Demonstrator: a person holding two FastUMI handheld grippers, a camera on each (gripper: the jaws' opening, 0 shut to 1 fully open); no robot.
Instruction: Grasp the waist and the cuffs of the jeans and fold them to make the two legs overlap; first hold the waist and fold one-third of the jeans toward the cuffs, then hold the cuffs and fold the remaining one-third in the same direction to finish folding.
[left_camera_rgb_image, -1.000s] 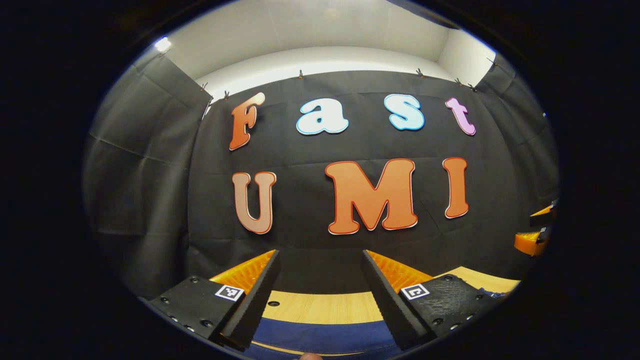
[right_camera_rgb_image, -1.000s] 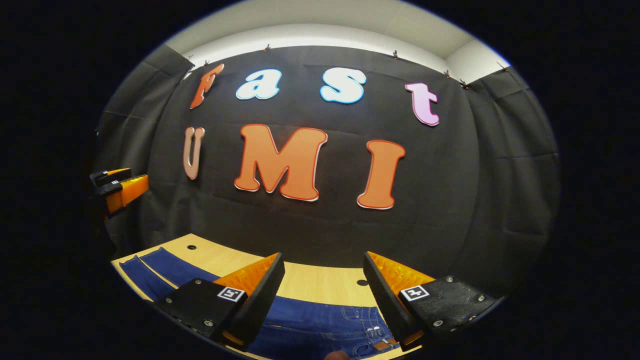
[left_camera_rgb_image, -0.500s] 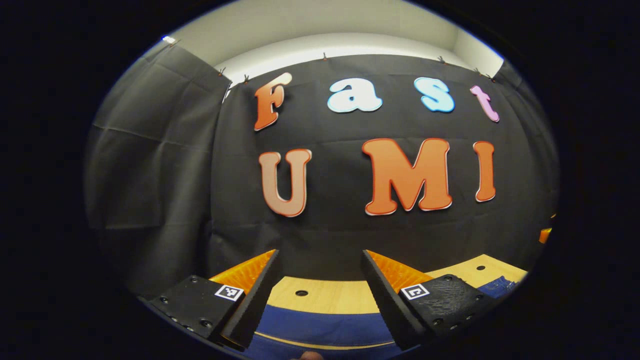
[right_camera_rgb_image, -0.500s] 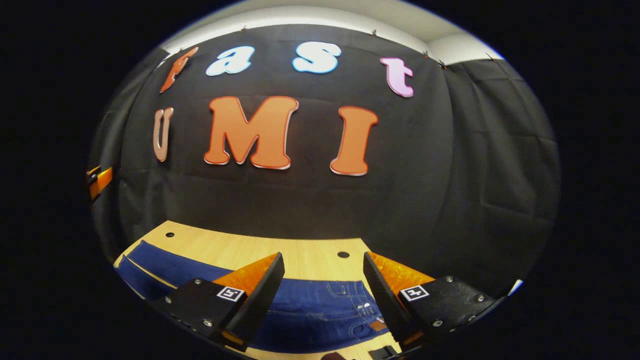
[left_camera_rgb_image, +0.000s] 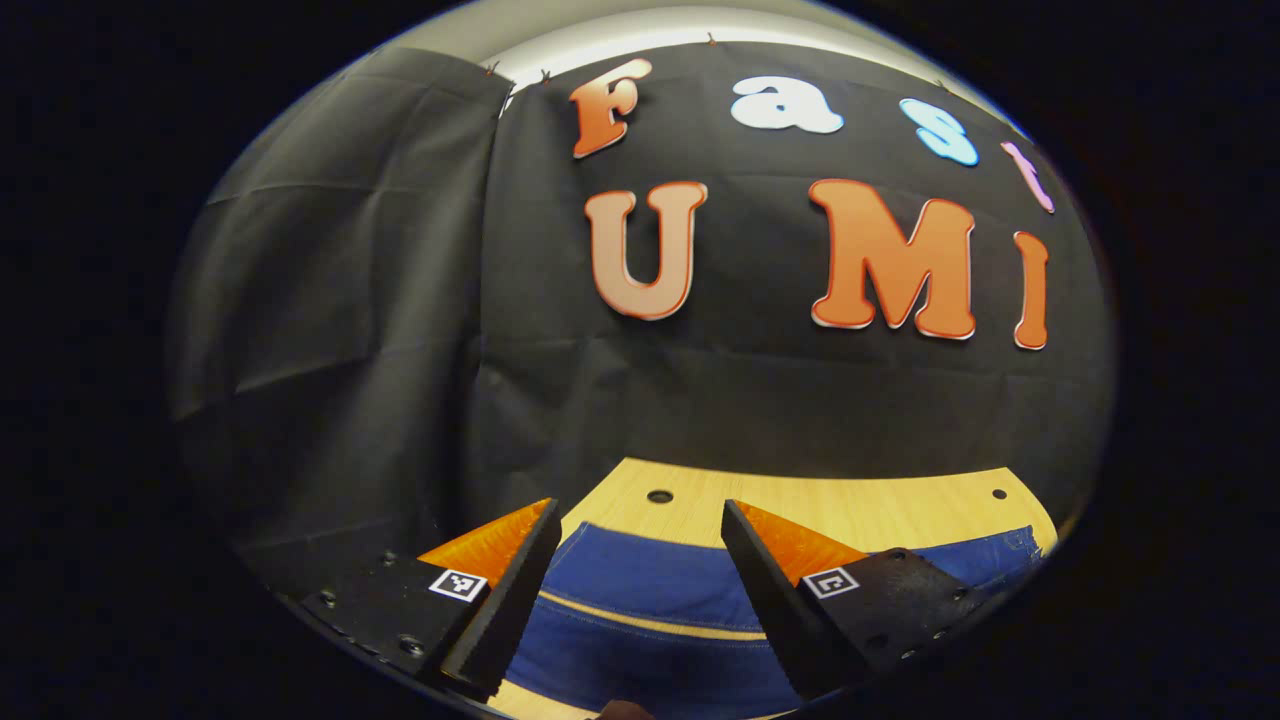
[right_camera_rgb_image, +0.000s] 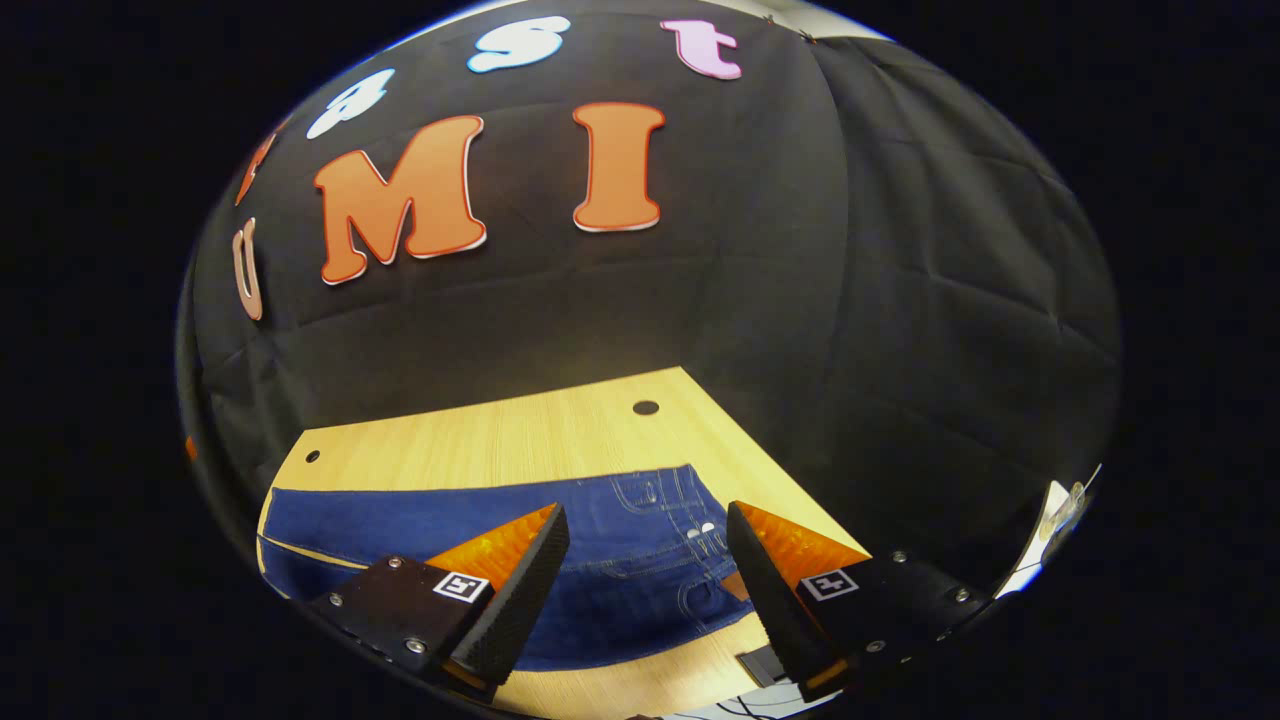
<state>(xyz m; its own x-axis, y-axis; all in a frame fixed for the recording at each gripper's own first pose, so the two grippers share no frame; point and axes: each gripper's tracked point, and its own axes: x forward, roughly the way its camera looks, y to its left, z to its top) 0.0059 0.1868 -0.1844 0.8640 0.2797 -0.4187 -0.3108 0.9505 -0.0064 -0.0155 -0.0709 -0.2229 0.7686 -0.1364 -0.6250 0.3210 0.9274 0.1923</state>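
Beyond the jeans (right_camera_rgb_image: 430, 520), a bare strip of table (right_camera_rgb_image: 520, 440) lay open to my claws, but the black cloth wall (right_camera_rgb_image: 700, 300) closed off the far and right edges.

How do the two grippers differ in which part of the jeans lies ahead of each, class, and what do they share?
The left gripper points at a plain stretch of leg on the jeans, crossed by one long seam, while the right gripper points at the waist end, with its pocket stitching. The table corner sits close beyond the right gripper; beyond the left gripper runs its back edge. Both are open, above the denim, holding nothing.
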